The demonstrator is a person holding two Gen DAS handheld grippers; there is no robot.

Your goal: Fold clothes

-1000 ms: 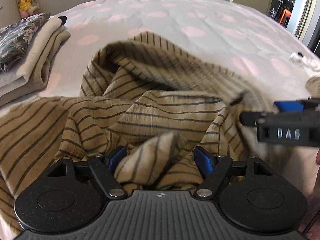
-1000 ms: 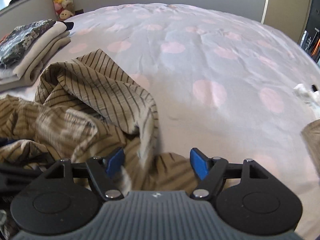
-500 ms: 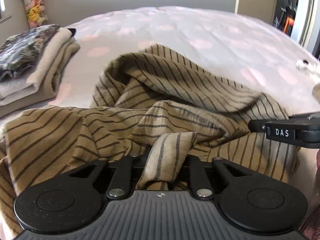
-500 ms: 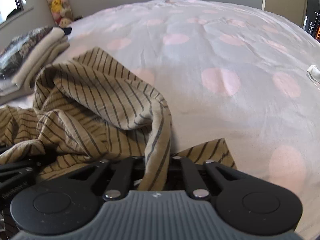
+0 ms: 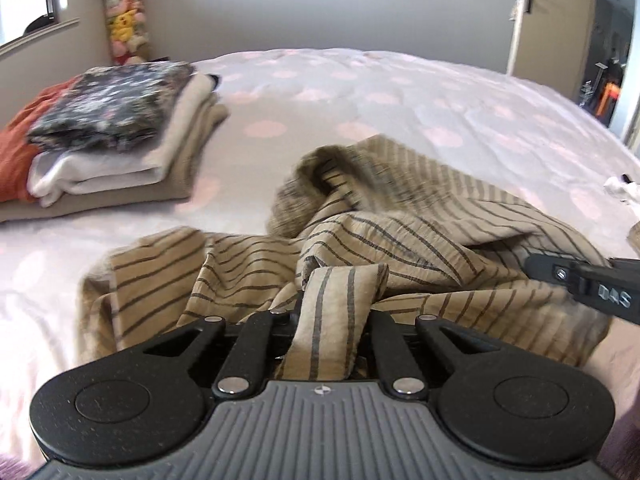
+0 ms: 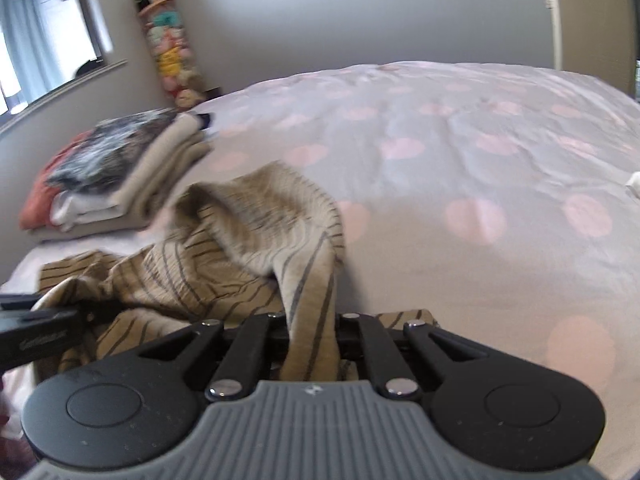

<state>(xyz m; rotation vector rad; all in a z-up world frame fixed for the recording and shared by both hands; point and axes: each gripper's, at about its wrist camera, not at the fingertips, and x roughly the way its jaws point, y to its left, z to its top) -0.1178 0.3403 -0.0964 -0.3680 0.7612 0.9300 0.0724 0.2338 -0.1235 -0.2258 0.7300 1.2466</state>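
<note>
Two grippers: both clamp folds of one tan striped garment.
Left gripper: jaws have just been closing, from wide apart to pinched on a vertical fold; fingertips are buried in the cloth.
Right gripper: jaws narrowed in the same way, now nipped on a hanging fold of the garment; pad surfaces not visible.
Hidden: garment's outline, collar or sleeves cannot be made out; it is a crumpled heap, its far ridge blurred in both views.
Cut off: in the left wrist view the right gripper enters from the right edge, its tip under the cloth.
View difference: right wrist view shows the left gripper only as a dark bar at the left edge.
Garment: tan with thin dark stripes, lying on the bed, part lifted toward each clamp.
Bed cover: pale grey with pink dots.
Farther left: stack of folded clothes, well apart from the garment.
Far corner: column of soft toys against the wall.
</note>
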